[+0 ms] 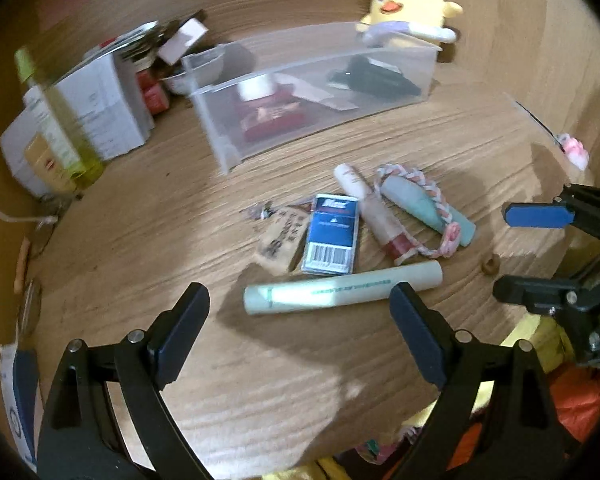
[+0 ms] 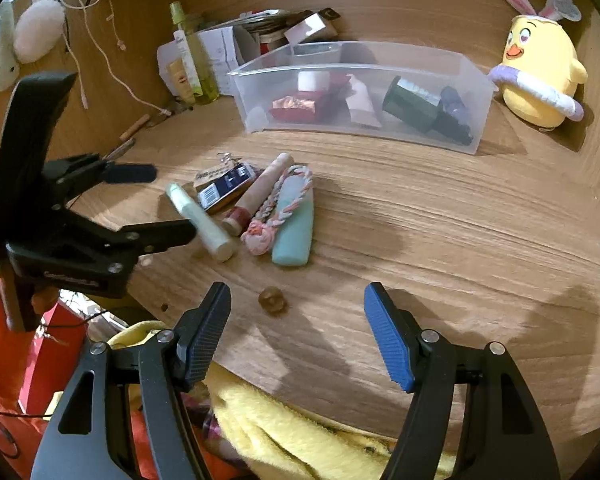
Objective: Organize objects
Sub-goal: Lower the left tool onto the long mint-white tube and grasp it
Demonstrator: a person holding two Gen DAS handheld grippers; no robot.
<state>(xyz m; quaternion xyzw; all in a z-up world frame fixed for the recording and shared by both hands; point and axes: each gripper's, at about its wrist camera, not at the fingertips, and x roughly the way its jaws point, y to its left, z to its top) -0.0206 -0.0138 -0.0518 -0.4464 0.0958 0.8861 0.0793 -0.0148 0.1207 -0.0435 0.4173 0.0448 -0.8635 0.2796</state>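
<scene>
Wooden desk (image 2: 420,220); both jaws wide, seemingly empty.

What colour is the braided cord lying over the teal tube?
The braided cord is pink and white, ending in a pink knot. It shows best in the right wrist view.

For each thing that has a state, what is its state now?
left claw: open, empty, above the pale green tube.
right claw: open, empty.
clear bin: upright, partly filled.
pale green tube: lying flat on the desk.
blue box: lying flat.
chick plush: upright behind the bin.
</scene>
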